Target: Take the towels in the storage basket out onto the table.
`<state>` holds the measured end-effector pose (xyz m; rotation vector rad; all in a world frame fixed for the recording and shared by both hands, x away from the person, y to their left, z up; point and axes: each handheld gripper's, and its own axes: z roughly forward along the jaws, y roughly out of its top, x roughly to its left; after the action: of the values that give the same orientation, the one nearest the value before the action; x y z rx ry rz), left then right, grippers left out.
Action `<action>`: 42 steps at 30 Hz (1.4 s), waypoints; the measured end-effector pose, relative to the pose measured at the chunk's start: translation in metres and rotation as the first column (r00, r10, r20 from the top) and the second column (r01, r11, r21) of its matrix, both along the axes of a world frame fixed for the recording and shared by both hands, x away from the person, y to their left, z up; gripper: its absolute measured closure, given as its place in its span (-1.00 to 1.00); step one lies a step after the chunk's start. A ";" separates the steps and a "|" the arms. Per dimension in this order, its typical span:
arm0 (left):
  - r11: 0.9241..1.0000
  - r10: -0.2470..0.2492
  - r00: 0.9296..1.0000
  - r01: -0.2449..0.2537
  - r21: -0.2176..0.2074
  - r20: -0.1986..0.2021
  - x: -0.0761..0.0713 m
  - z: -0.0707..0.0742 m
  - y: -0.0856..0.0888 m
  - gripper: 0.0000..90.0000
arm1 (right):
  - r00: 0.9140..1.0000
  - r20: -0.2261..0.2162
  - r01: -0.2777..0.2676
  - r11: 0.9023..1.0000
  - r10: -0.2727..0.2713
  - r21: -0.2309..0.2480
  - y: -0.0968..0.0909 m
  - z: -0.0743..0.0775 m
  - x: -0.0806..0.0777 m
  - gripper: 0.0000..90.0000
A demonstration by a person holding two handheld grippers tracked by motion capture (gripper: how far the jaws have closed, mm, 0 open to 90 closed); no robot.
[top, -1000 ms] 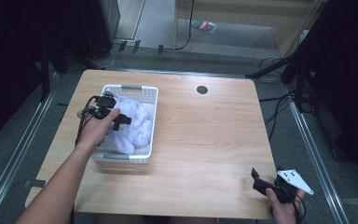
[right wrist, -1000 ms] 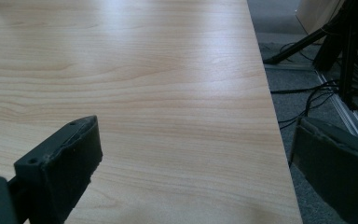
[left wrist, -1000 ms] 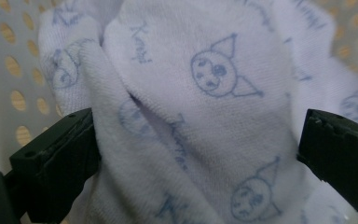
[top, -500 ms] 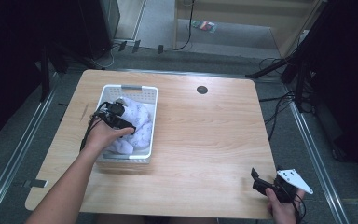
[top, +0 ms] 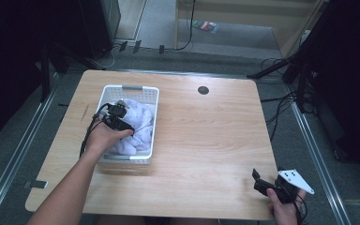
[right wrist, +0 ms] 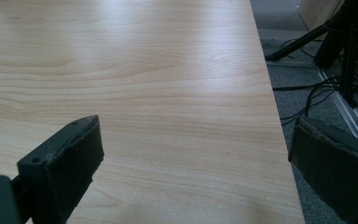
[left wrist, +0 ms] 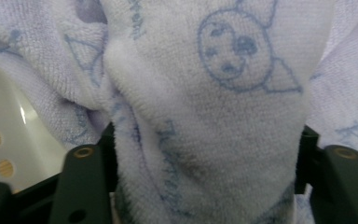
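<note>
A white plastic basket [top: 130, 87] stands on the left half of the wooden table [top: 206, 136] and holds a crumpled white towel [top: 140, 126] printed with pale blue cartoon faces. My left gripper [top: 120, 122] is down in the basket on the towel. In the left gripper view a thick fold of the towel [left wrist: 223, 93] fills the gap of the left gripper [left wrist: 207, 154], whose jaws stand wide apart; the basket wall [left wrist: 9, 140] is beside it. My right gripper [top: 261, 180] rests open near the table's front right corner, and in its own view the right gripper [right wrist: 196, 154] holds nothing.
A black round cable hole [top: 203, 90] sits at the table's far middle. The table's right edge [right wrist: 270, 116] runs close beside the right gripper, with cables [right wrist: 317, 93] on the floor beyond. Metal rails flank the table on both sides.
My left gripper has moved from the basket's left rim rightward and down into the towel. The right gripper has stayed still.
</note>
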<state>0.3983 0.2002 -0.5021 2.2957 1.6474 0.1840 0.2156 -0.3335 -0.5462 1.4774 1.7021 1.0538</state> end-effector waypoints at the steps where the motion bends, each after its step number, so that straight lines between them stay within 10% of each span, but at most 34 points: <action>1: 1.000 -0.001 1.000 0.001 -0.010 -0.005 0.000 0.001 0.001 -0.01 | 1.000 0.000 0.000 1.000 0.000 0.000 0.000 0.000 0.000 -0.93; 16: 1.000 0.027 1.000 -0.027 0.002 0.009 -0.004 0.022 -0.003 0.19 | 1.000 -0.006 0.006 1.000 -0.006 0.008 0.000 0.000 0.000 -0.91; 29: 0.999 0.027 0.995 -0.028 0.015 0.095 -0.010 0.095 0.002 0.19 | 1.000 -0.007 0.005 1.000 -0.005 0.000 0.000 0.000 0.001 -0.91; 42: 1.000 -0.003 0.988 0.000 0.025 0.154 -0.014 0.137 -0.010 0.19 | 1.000 -0.009 0.007 1.000 -0.007 0.000 0.000 0.000 0.001 -0.90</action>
<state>0.3848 0.1898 -0.3648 2.2390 1.5743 0.3737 0.2163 -0.3337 -0.5463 1.4892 1.7018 1.0456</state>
